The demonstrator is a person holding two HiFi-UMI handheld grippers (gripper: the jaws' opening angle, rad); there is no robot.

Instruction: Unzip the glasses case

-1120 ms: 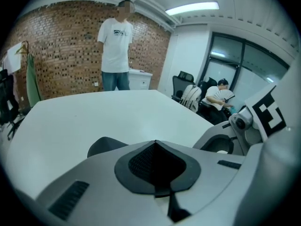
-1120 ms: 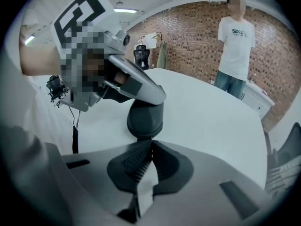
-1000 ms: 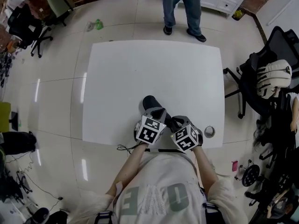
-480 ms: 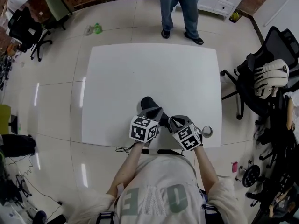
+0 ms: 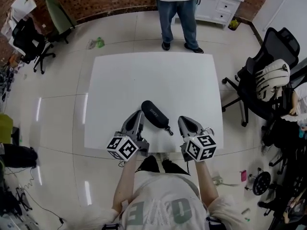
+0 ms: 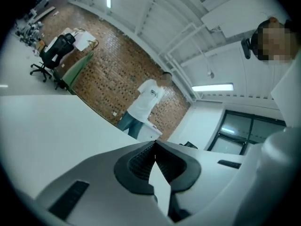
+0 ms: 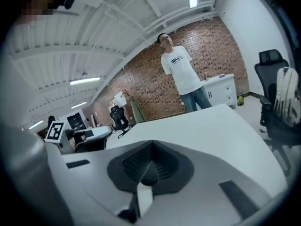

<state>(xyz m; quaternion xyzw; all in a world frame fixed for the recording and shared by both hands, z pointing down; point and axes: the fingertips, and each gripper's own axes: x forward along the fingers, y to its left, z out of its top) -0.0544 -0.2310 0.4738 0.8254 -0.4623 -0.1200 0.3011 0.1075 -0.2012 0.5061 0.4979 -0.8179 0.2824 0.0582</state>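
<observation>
The black glasses case (image 5: 154,114) lies at a slant on the white table (image 5: 153,80), near its front edge, with a small zipper pull (image 5: 169,131) at its near right end. My left gripper (image 5: 136,114) rests just left of the case, jaws shut and empty. My right gripper (image 5: 185,120) sits to the case's right, apart from it, also shut on nothing. In the left gripper view the left gripper (image 6: 154,143) has its jaws meeting, and the case is out of sight. In the right gripper view the right gripper (image 7: 151,143) looks the same.
A person (image 5: 176,13) stands at the table's far edge. An office chair with a white backpack (image 5: 269,83) stands to the right, a black chair (image 5: 29,32) at the far left, and a white cabinet (image 5: 218,4) behind.
Both grippers have come off the case and drawn back and apart, toward the table's front edge. The case now lies in full view between them.
</observation>
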